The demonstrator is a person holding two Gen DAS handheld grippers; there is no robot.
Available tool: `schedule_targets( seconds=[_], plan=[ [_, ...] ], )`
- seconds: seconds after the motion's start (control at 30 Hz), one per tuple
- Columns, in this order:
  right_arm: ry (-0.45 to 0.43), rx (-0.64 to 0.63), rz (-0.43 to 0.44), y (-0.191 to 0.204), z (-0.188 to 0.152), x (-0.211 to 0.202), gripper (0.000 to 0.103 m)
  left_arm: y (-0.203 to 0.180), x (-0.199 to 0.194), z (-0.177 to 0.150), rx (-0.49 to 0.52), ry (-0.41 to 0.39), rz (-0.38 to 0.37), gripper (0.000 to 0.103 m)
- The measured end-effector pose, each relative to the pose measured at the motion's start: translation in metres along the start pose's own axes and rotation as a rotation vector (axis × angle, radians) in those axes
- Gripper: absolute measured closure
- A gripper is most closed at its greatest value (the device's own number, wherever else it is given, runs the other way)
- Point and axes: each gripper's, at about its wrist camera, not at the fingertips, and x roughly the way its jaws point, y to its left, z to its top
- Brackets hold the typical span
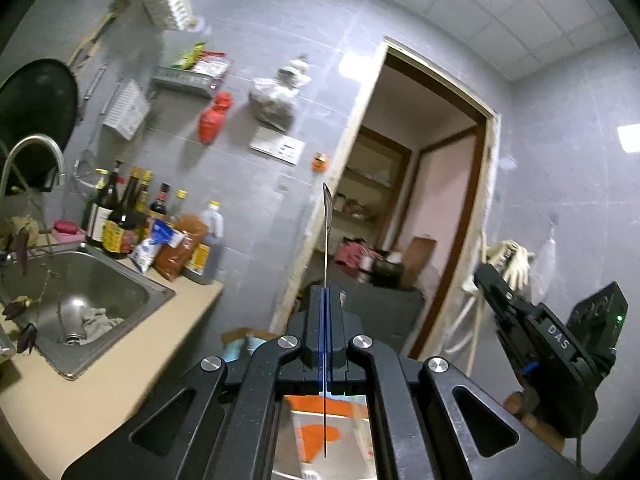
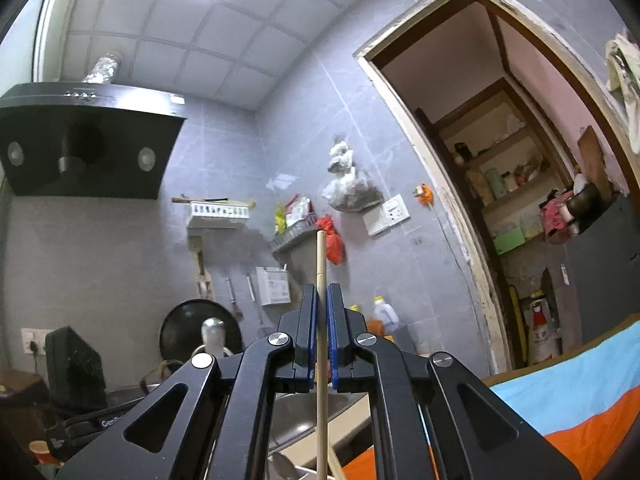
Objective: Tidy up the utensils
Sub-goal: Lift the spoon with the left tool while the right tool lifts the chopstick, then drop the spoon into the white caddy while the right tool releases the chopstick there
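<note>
My left gripper (image 1: 326, 290) is shut on a thin metal spoon (image 1: 327, 216), seen edge-on, its bowl pointing up past the fingertips and its handle running down between the arms. The right gripper (image 2: 321, 288) is shut on a pale wooden chopstick (image 2: 321, 256) that stands upright between the blue pads and reaches below the frame. In the left wrist view the right gripper (image 1: 486, 274) shows at the right edge, apart from the spoon. Both grippers hang in the air in front of the tiled wall and doorway.
A steel sink (image 1: 158, 288) with a tap (image 1: 34, 152) is set in the beige counter (image 1: 100, 384) at left, with bottles (image 1: 120, 220) behind it. A range hood (image 2: 88, 140) hangs at left. An open doorway (image 2: 500, 184) lies ahead. An orange-and-blue cloth (image 2: 560, 412) lies below.
</note>
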Motion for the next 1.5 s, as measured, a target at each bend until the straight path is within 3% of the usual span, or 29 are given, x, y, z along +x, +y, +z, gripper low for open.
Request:
schedule_targets(
  seconds=[0.27, 0.53, 0.73, 1.0, 1.13, 1.2, 1.3, 1.43, 1.5],
  plan=[
    [0.022, -0.048, -0.072, -0.006, -0.028, 0.008, 0.1, 0.03, 0.002, -0.023, -0.034, -0.04, 0.041, 0.103],
    [0.065, -0.116, -0.091, -0.004, -0.044, 0.012, 0.1, 0.02, 0.0, -0.046, 0.015, -0.048, 0.047, 0.103],
    [0.115, -0.141, -0.088, -0.003, -0.049, 0.009, 0.099, 0.011, 0.0, -0.055, 0.061, -0.006, 0.037, 0.103],
    [0.211, -0.161, -0.057, 0.001, -0.045, -0.001, 0.094, 0.009, -0.002, -0.056, 0.022, 0.099, -0.004, 0.102],
    [0.228, -0.141, -0.057, -0.001, -0.038, -0.011, 0.081, 0.008, -0.006, -0.055, -0.007, 0.129, -0.011, 0.1],
    [0.234, -0.144, -0.065, -0.002, -0.033, -0.018, 0.08, 0.005, -0.009, -0.054, -0.006, 0.13, -0.011, 0.097],
    [0.244, -0.144, -0.085, -0.003, -0.025, -0.028, 0.067, -0.003, -0.014, -0.05, -0.004, 0.132, -0.018, 0.089],
    [0.236, -0.146, -0.111, -0.006, -0.01, -0.048, 0.044, -0.022, -0.021, -0.043, 0.011, 0.126, -0.032, 0.066],
    [0.23, -0.148, -0.123, -0.008, -0.001, -0.059, 0.04, -0.034, -0.023, -0.039, 0.03, 0.124, -0.033, 0.059]
  ],
)
